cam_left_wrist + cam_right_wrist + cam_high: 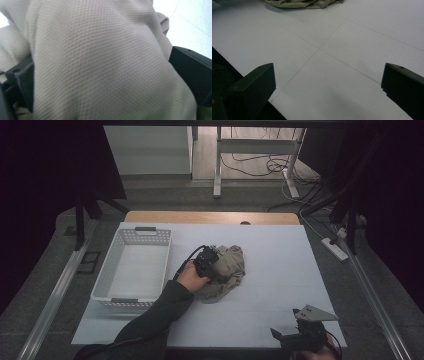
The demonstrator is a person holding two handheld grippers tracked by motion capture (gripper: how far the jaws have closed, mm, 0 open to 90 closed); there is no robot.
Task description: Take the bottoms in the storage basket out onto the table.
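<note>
A crumpled beige cloth (234, 269) lies near the middle of the white table top (285, 260). My left gripper (214, 262), held by a hand in a dark sleeve, presses into the cloth's left side. In the left gripper view the woven cloth (105, 50) bulges between the wide-apart jaws of the left gripper (101, 61). My right gripper (287, 327) hovers at the table's front right edge. It stands open (328, 68) over bare table, and the cloth (304, 3) lies far ahead of it.
A white plastic basket (145, 236) with nothing in it stands at the table's left. Beyond the table are the grey floor, desk legs (218, 165) and cables. Dark frame posts flank both sides.
</note>
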